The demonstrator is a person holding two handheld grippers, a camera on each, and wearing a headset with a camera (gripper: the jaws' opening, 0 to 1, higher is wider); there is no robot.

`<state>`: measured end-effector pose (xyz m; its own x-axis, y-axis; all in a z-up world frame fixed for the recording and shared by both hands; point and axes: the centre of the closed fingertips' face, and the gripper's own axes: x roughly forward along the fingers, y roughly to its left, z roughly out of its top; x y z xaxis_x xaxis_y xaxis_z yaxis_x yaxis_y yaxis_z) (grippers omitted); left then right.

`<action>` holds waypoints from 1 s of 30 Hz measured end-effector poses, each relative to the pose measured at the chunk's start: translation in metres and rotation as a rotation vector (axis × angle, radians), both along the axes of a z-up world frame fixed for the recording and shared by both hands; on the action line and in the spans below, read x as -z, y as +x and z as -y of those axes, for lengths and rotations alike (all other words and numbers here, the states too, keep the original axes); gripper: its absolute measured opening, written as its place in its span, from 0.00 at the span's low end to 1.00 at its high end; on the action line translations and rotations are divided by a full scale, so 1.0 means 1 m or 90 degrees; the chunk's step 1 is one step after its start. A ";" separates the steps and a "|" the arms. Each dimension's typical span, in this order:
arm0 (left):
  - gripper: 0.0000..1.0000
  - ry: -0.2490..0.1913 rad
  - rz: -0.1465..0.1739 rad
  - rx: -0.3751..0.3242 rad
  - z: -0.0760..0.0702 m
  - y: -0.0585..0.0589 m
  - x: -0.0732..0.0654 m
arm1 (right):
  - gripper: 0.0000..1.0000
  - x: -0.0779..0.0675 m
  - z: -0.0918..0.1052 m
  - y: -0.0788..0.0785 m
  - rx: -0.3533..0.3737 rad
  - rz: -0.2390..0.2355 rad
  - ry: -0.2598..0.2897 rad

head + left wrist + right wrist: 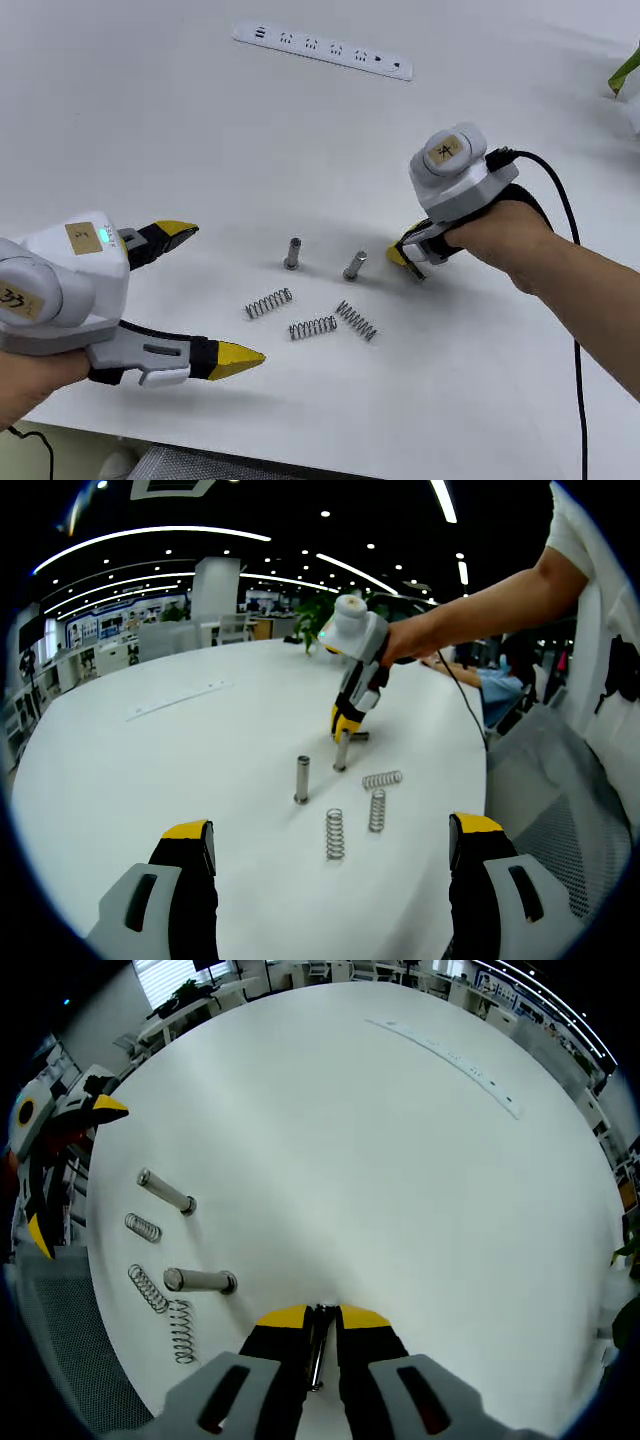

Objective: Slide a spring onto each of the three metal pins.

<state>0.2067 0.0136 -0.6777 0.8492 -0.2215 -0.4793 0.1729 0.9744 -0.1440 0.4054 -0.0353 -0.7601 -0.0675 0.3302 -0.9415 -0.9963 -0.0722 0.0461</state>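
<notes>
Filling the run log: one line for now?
left gripper: open | right gripper: shut on pin | two pins: upright | three springs: loose

Left gripper [225, 292] agape, right gripper [405, 258] closed.

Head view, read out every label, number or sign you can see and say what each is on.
"33": end sticker on the left claw.
"A", seemingly: top sticker on the right claw, which is shut on a metal pin.
Unreadable: second sticker on the left claw, blank or too faint; power strip markings, too small.
</notes>
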 end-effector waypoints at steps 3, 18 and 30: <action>0.99 -0.001 0.001 -0.001 0.000 0.000 0.000 | 0.10 -0.001 0.002 -0.001 -0.003 0.009 -0.001; 0.98 -0.004 0.003 -0.005 0.001 -0.001 -0.002 | 0.09 0.000 0.002 -0.001 0.013 0.012 0.004; 0.98 -0.004 0.004 -0.001 -0.001 -0.001 0.000 | 0.09 -0.020 0.012 -0.010 0.023 -0.001 0.038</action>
<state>0.2059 0.0147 -0.6778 0.8526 -0.2224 -0.4729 0.1718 0.9739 -0.1484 0.3957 -0.0474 -0.7398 -0.0566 0.3878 -0.9200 -0.9982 -0.0390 0.0450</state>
